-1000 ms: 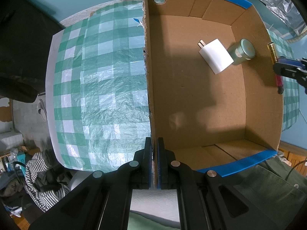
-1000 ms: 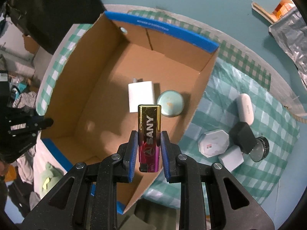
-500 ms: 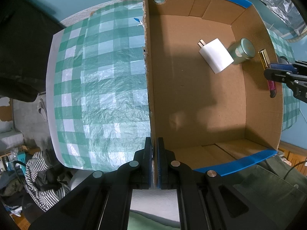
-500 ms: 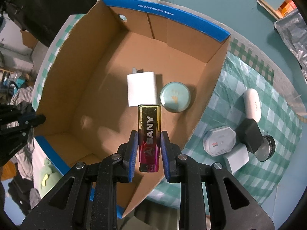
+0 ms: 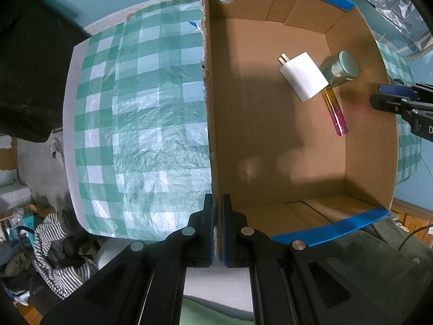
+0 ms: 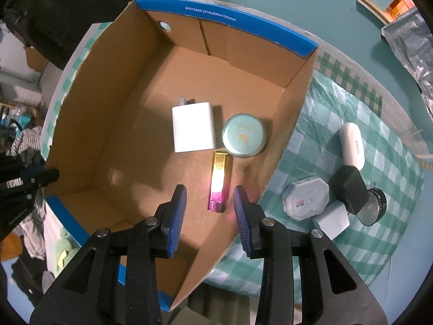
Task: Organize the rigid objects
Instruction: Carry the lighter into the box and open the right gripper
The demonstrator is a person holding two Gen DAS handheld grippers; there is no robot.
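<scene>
- My right gripper (image 6: 208, 203) stands spread and empty over the box (image 6: 286, 135), by its right wall.
- Lighter (image 6: 219, 181) lies flat on the box floor directly below and between the right fingers. Its long axis runs straight away from me, gold end far, pink end near.
- Gold end sits just beside the charger (image 6: 193, 127) and the tin (image 6: 243, 135); I cannot tell whether it touches them.
- My left gripper (image 5: 217, 227) is pressed together on the box's left wall, pinning it. It is well apart from the loose items.
- Judgement: next pick lies right of the box, on the cloth (image 6: 379, 135): octagonal case (image 6: 305, 201), black block (image 6: 349, 189), white pod (image 6: 351, 146), white cube (image 6: 331, 220). Right arm is nearer.
- Hard to read: dark disc (image 6: 374, 207) is partly hidden behind the black block, and the cube's underside is cut off.
</scene>
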